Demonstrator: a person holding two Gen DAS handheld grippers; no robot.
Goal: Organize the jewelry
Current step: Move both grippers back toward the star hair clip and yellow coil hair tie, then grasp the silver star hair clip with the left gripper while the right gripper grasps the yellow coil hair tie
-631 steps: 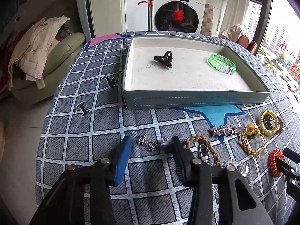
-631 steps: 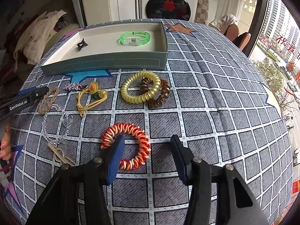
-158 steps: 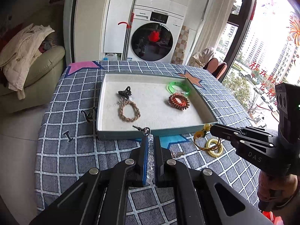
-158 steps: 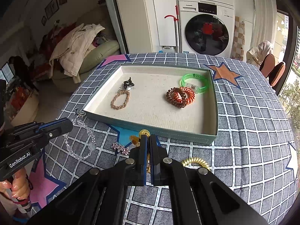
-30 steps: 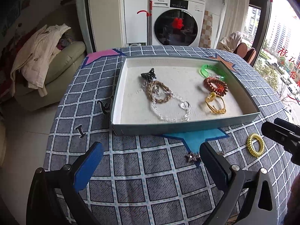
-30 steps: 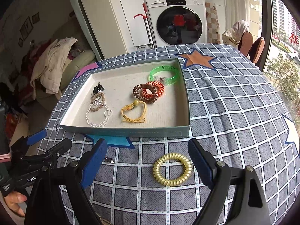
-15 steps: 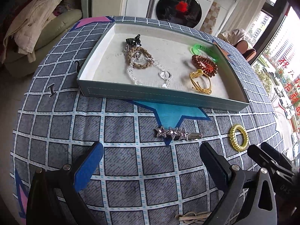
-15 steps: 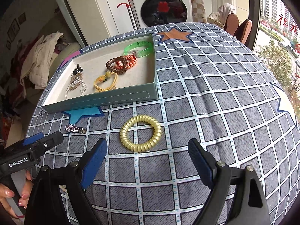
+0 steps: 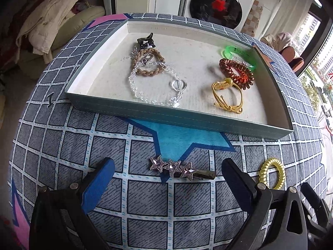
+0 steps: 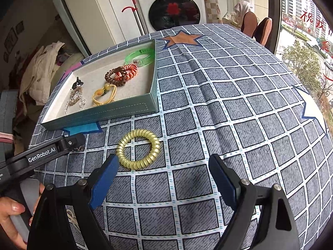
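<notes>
While both claws hang over the grey checked cloth on the worktop (image 9: 62,145), the shallow teal-walled tray with pale lining (image 9: 187,120) sits at 12 o'clock in the left wrist view. Tray contents: black claw hair clip (image 9: 145,40) at the far left, braided tan cord bracelet (image 9: 148,62) touching it, clear crystal bead bracelet with heart charm (image 9: 158,87) lying across the braid, green translucent wristband (image 9: 239,55) at the far right, brown and orange spiral hair ties (image 9: 236,70) overlapping just beside it, yellow cord hair tie with bead (image 9: 228,94) nearer the front wall.

Outside the tray: hair clip with three pink crystal stars (image 9: 181,168) lies on the cloth, on the tip of a blue star patch, between the fingers of the left claw (image 9: 166,175); jaws wide apart, not touching it. Yellow spiral hair tie (image 10: 138,149) lies at 11 o'clock of the right claw (image 10: 164,166), jaws also wide apart, left blue pad (image 10: 105,179) just beside the coil; contact cannot be told. Left claw's black finger sits at 9 o'clock in the right wrist view, close to the yellow coil. White washing machine (image 10: 172,6) stands behind the worktop.
</notes>
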